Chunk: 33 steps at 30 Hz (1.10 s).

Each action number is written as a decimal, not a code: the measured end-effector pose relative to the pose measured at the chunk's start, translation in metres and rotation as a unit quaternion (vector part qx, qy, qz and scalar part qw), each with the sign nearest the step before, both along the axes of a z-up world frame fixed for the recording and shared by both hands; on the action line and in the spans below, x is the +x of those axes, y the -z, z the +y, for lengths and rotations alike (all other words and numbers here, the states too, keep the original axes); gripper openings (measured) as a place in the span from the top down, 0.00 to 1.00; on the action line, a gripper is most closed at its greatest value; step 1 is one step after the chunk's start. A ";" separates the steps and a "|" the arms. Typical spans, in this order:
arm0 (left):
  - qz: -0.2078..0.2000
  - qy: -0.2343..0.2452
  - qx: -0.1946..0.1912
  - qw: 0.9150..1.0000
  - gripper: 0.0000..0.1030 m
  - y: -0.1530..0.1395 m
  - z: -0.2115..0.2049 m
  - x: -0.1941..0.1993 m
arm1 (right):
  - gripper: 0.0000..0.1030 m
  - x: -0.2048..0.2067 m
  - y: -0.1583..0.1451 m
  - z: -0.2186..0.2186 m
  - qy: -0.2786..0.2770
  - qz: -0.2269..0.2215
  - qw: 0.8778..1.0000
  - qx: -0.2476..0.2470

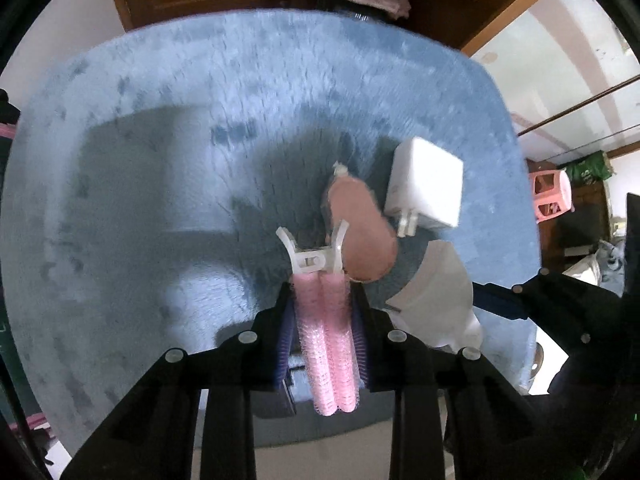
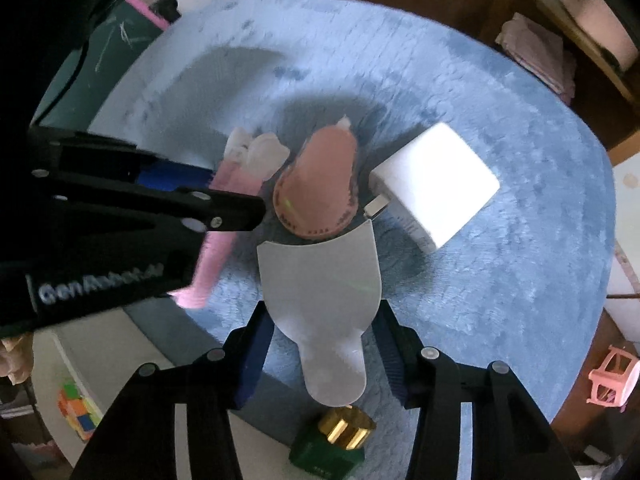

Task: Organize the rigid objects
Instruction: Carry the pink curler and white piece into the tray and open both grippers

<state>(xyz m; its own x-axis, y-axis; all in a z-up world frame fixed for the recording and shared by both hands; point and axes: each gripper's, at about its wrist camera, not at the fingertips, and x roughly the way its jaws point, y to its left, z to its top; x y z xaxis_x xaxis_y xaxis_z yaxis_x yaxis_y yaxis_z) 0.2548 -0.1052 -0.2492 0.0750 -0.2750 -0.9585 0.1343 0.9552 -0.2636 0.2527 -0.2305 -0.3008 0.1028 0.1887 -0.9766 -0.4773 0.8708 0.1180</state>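
Observation:
My left gripper (image 1: 322, 312) is shut on a pink hair-roller clip (image 1: 325, 332) with a white plastic clasp, held over the blue rug (image 1: 160, 160). It also shows in the right wrist view (image 2: 224, 208). My right gripper (image 2: 322, 332) is shut on a white scoop-shaped plastic piece (image 2: 320, 280), seen too in the left wrist view (image 1: 434, 292). A brown leather pouch (image 2: 316, 184) and a white power adapter (image 2: 436, 184) lie on the rug just ahead of both grippers.
A green bottle with a gold cap (image 2: 336, 440) stands at the rug's near edge under my right gripper. A pink plastic stool (image 2: 612, 380) is off the rug at the right. Wooden furniture (image 2: 520, 20) borders the far side. Coloured blocks (image 2: 76, 408) lie left.

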 end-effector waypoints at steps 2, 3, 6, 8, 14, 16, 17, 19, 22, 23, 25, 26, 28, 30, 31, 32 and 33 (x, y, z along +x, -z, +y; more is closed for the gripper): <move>-0.011 -0.004 -0.009 1.000 0.72 -0.016 0.007 -0.004 | 0.50 -0.004 -0.011 -0.004 0.009 -0.008 1.000 0.010; -0.016 -0.005 -0.013 1.000 0.72 -0.021 0.010 -0.006 | 0.50 -0.007 -0.019 -0.006 0.014 -0.013 1.000 0.015; -0.038 -0.008 -0.024 0.999 0.73 -0.049 0.018 -0.013 | 0.50 -0.017 -0.034 -0.008 0.027 -0.028 0.999 0.028; -0.056 -0.009 -0.032 0.998 0.73 -0.069 0.026 -0.020 | 0.50 -0.025 -0.048 -0.013 0.036 -0.042 0.998 0.036; -0.109 -0.009 -0.031 0.993 0.73 -0.120 0.037 -0.046 | 0.50 -0.050 -0.105 -0.006 0.067 -0.090 0.992 0.060; -0.130 -0.003 -0.025 0.991 0.73 -0.138 0.045 -0.063 | 0.50 -0.066 -0.127 -0.005 0.078 -0.111 0.988 0.068; -0.138 -0.001 -0.022 0.990 0.73 -0.143 0.046 -0.069 | 0.50 -0.069 -0.134 -0.004 0.081 -0.116 0.987 0.070; -0.157 0.003 -0.019 0.987 0.72 -0.157 0.051 -0.084 | 0.50 -0.089 -0.157 -0.005 0.096 -0.136 0.983 0.081; -0.177 0.001 -0.017 0.984 0.73 -0.170 0.060 -0.103 | 0.50 -0.112 -0.179 -0.005 0.117 -0.160 0.976 0.093; -0.180 0.000 -0.018 0.983 0.73 -0.171 0.062 -0.107 | 0.50 -0.118 -0.183 -0.006 0.122 -0.166 0.974 0.094; -0.186 -0.003 -0.022 0.982 0.72 -0.175 0.068 -0.117 | 0.50 -0.136 -0.194 -0.006 0.138 -0.180 0.970 0.094; -0.189 -0.002 -0.022 0.982 0.72 -0.175 0.070 -0.123 | 0.50 -0.145 -0.198 -0.006 0.145 -0.184 0.967 0.096; -0.194 0.000 -0.013 0.981 0.72 -0.173 0.071 -0.133 | 0.50 -0.159 -0.202 -0.008 0.157 -0.189 0.964 0.098; -0.192 0.006 -0.009 0.981 0.72 -0.170 0.073 -0.142 | 0.50 -0.174 -0.203 -0.010 0.170 -0.189 0.962 0.097; -0.190 0.009 -0.005 0.982 0.72 -0.167 0.073 -0.148 | 0.50 -0.179 -0.202 -0.010 0.176 -0.188 0.962 0.096; -0.187 0.015 0.001 0.982 0.72 -0.162 0.073 -0.153 | 0.50 -0.185 -0.200 -0.011 0.182 -0.186 0.961 0.094; -0.183 0.020 0.006 0.983 0.72 -0.158 0.073 -0.158 | 0.50 -0.191 -0.197 -0.012 0.187 -0.183 0.961 0.092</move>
